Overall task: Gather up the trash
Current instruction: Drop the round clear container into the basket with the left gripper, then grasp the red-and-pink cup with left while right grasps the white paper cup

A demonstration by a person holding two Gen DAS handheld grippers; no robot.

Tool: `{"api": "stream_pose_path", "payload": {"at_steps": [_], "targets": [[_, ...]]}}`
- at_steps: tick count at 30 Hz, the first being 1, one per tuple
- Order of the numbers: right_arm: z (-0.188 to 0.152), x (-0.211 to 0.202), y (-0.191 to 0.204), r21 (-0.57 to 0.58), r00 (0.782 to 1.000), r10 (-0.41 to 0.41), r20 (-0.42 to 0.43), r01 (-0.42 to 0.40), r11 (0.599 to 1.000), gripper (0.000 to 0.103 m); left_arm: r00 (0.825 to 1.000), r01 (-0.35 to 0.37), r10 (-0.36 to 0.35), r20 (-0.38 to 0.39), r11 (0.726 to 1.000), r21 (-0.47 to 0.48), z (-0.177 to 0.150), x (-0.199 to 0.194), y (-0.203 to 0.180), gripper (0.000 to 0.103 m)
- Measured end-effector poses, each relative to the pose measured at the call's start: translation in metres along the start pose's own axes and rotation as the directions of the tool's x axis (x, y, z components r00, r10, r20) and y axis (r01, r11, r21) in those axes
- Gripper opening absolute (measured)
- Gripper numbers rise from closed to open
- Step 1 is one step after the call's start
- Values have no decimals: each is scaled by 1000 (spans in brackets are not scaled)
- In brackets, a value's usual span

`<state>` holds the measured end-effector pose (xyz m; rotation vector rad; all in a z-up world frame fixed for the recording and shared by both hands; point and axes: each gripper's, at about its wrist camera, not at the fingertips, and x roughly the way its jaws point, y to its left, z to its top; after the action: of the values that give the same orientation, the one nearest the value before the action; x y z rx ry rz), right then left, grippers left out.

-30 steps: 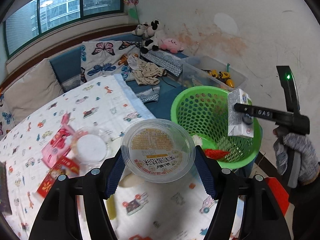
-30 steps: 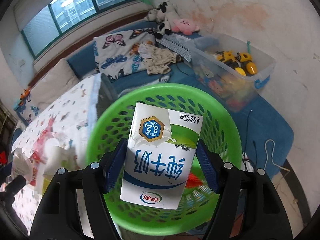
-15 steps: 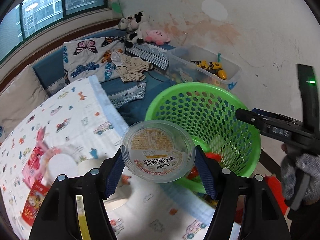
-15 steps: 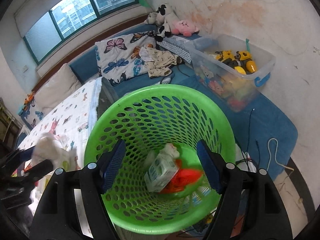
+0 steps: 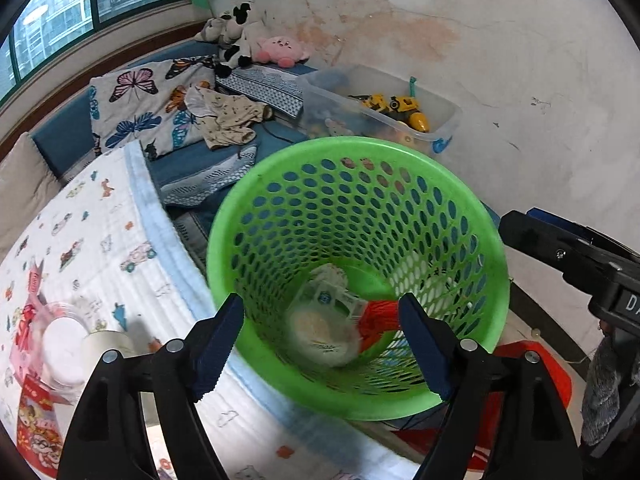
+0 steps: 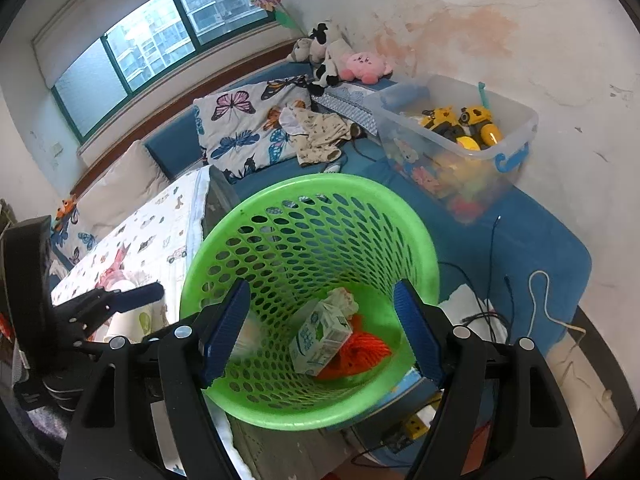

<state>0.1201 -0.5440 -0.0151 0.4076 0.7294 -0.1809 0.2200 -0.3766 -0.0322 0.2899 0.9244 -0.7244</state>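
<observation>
Left gripper jaws opening over green basket, nothing between them; blurred round container lies inside beside milk carton. Right gripper wide, empty. Lift clear of the rim before returning for table litter.

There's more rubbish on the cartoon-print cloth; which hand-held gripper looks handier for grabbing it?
Probably the left hand-held gripper: its jaws are opening with nothing between them, and the leftover wrappers lie close beside it. The right hand-held gripper, also open, hangs over the green basket, farther away.

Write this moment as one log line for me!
left gripper: opening, empty | round lid: dropping into green basket | milk carton: in basket | right gripper: open, empty
</observation>
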Motion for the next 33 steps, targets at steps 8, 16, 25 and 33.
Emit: {"api": "stream_pose_path", "payload": {"at_steps": [8, 16, 25, 33], "targets": [[-13, -9, 2, 17, 999, 33, 0, -33, 999, 74, 999, 7, -6, 42, 999, -34, -15, -26, 11, 81], [-27, -14, 27, -4, 996, 86, -8, -86, 996, 79, 986, -93, 107, 124, 989, -118, -48, -78, 47, 81], [-35, -18, 69, -59, 989, 144, -17, -145, 988, 80, 954, -199, 248, 165, 943, -266, -99, -135, 118, 81], [-43, -13, 109, -119, 982, 186, -46, -190, 975, 80, 920, -281, 368, 137, 861, -423, -155, -168, 182, 77]]}}
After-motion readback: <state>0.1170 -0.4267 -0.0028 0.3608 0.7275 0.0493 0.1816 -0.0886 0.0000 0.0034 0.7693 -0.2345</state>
